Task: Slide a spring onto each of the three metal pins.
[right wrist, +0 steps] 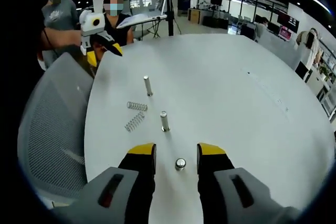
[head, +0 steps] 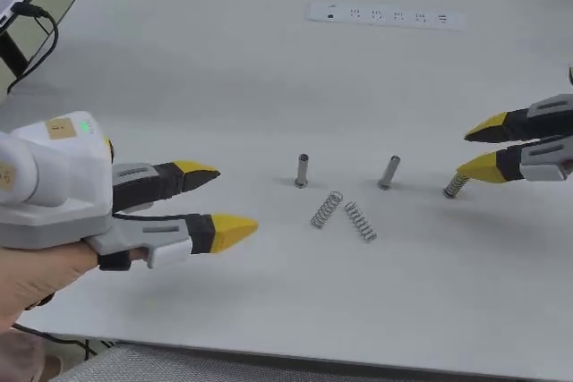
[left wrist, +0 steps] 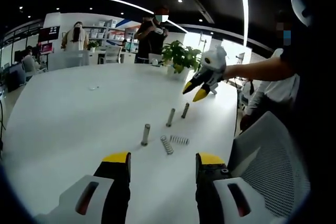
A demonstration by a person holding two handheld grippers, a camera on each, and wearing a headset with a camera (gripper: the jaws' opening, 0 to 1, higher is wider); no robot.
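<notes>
no text is reading clearly anywhere. a tan sticker [head: 60,127] on top of the left gripper [head: 235,200] is showing marks too small to make out. the power strip [head: 387,16] at the far side of the table is carrying small dark marks beside its sockets, all illegible. in the left gripper view a wall screen [left wrist: 48,33] is glowing red and dark, but whatever it is displaying is too blurred to read.
</notes>
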